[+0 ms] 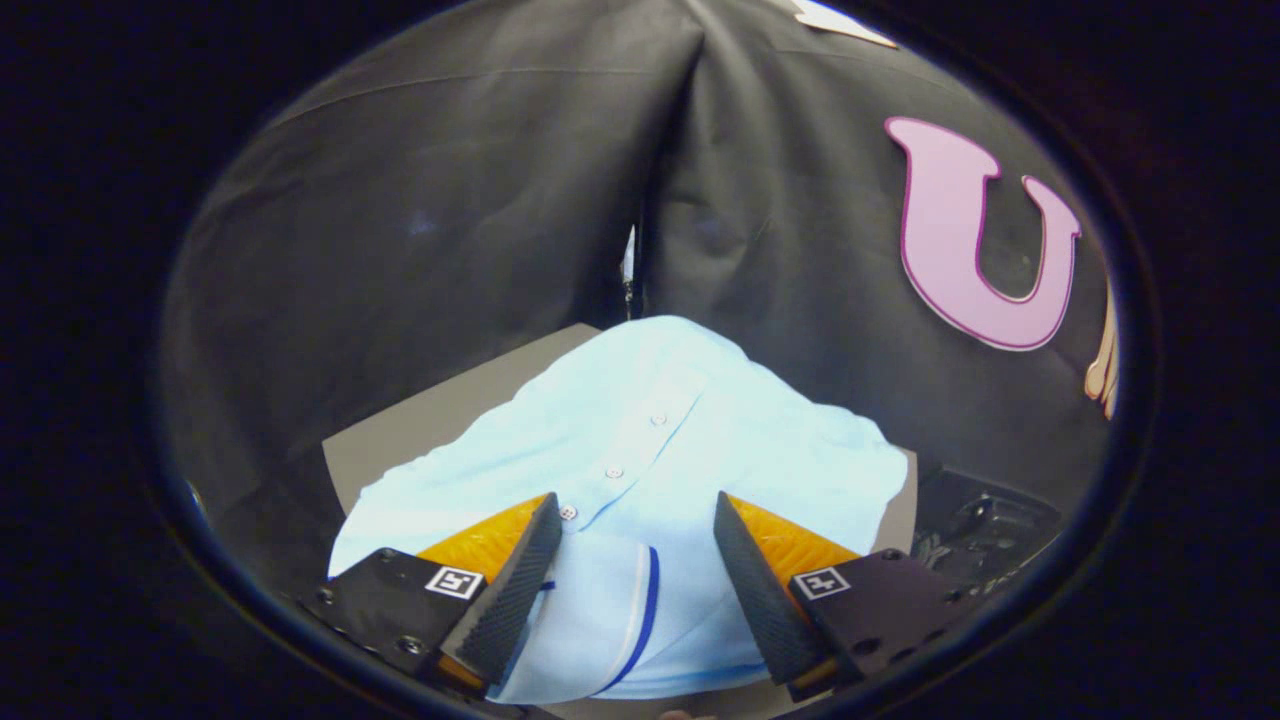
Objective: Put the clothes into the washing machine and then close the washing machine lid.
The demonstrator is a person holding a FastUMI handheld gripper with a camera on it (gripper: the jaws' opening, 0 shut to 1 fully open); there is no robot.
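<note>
Gripper [637, 520] is hovering over the light blue shirt [640, 440], its 2 fingers [515, 585] spread wide apart and gripping nothing. Shirt is lying spread on a grey tabletop [420, 420], button placket [625, 455] running away from the fingers, blue-trimmed collar [640, 610] sitting between them. Dark device [985, 540] is sitting beside the shirt, against the booth wall.

Count, gripper view. Garments: one, a light blue shirt [640, 450] lying on one grey table [420, 420]. Buttons visible on its placket: three, in a line. Dark blue stripes on the collar: one seen. Gripper [637, 520]: one, with two fingers [515, 585] spread apart over the shirt collar, each finger block bearing one square marker tag, two tags total.
</note>
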